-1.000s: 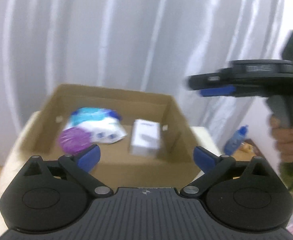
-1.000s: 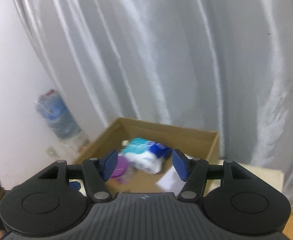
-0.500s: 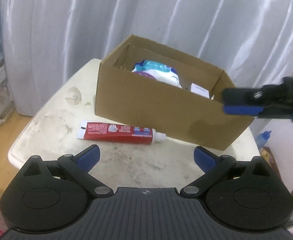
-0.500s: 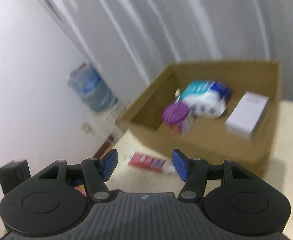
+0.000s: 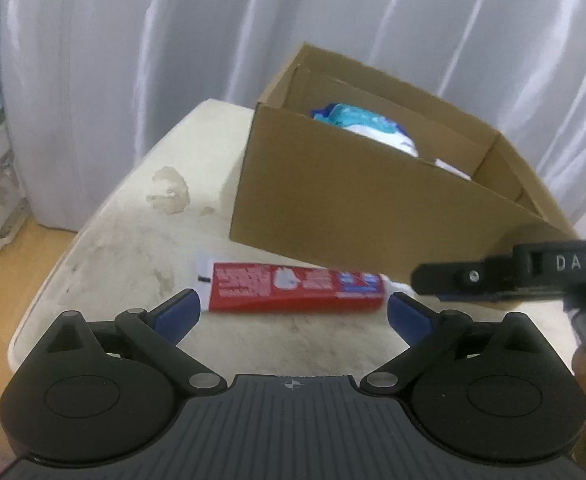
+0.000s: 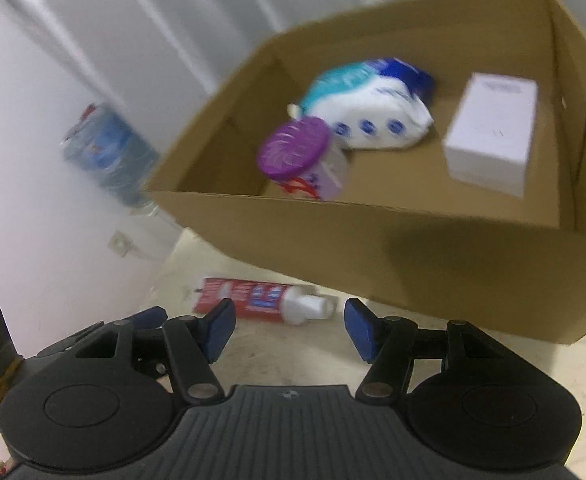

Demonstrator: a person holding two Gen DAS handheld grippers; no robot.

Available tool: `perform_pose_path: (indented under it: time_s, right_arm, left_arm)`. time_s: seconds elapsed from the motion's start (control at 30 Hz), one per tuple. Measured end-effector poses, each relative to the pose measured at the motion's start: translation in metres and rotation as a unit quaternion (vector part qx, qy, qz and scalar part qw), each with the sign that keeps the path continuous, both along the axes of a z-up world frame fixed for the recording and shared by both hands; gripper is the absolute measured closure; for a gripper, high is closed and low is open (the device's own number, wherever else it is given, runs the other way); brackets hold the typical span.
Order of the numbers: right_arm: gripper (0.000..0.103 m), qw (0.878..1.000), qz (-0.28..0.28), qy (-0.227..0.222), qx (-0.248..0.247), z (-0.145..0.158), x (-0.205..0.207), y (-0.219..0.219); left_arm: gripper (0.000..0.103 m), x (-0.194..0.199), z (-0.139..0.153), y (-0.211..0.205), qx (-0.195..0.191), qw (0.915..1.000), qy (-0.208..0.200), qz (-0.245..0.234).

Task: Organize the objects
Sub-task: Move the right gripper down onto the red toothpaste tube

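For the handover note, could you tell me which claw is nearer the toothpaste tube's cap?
Right. The right claw sits just short of the cap; the left claw faces the tube around its middle.

Each black plastic claw (image 5: 293, 314) (image 6: 289, 326) has a ribbed dark-grey housing with a small crosshair mark, two round black discs, silver pivot screws and blue finger pads (image 5: 177, 314), the right one bearing white "DAS" lettering on its side.
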State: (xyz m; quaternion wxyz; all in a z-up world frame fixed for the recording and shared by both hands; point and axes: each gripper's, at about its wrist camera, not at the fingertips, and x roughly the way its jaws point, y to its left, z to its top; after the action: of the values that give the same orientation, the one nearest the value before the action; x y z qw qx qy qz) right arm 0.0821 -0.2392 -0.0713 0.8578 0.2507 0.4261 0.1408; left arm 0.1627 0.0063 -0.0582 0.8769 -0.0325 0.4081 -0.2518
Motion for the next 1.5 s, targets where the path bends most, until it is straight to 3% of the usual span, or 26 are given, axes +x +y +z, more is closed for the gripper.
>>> perform_pose_path:
  time_s: [0.17, 0.43, 0.93, 1.07, 1.37, 1.5]
  right_arm:
    - [0.04, 1.0, -0.009, 0.014, 0.026, -0.016, 0.01, -0.001]
    - [0.039, 0.999, 0.006, 0.019, 0.041, -0.014, 0.019, 0.01]
    - [0.038, 0.994, 0.069, 0.057, 0.056, -0.013, -0.012, 0.026]
    - [0.038, 0.992, 0.082, 0.063, 0.066, -0.012, -0.021, 0.028]
    - [0.038, 0.997, 0.067, 0.011, 0.041, 0.015, -0.032, 0.009]
    - [0.038, 0.996, 0.08, -0.011, 0.02, 0.022, -0.025, 0.019]
  left_arm:
    - [0.002, 0.02, -0.012, 0.0, -0.006, 0.9999, 0.01, -0.003]
    - [0.004, 0.032, -0.019, 0.003, -0.011, 0.9994, 0.032, -0.005]
    - [0.004, 0.02, -0.012, 0.02, -0.009, 0.9989, 0.043, -0.017]
    - [0.003, 0.007, -0.002, 0.034, -0.034, 0.998, 0.051, -0.017]
    - [0.003, -0.02, 0.034, 0.053, -0.045, 0.998, 0.041, 0.02]
    - [0.003, -0.035, 0.043, 0.052, -0.023, 0.999, 0.029, 0.024]
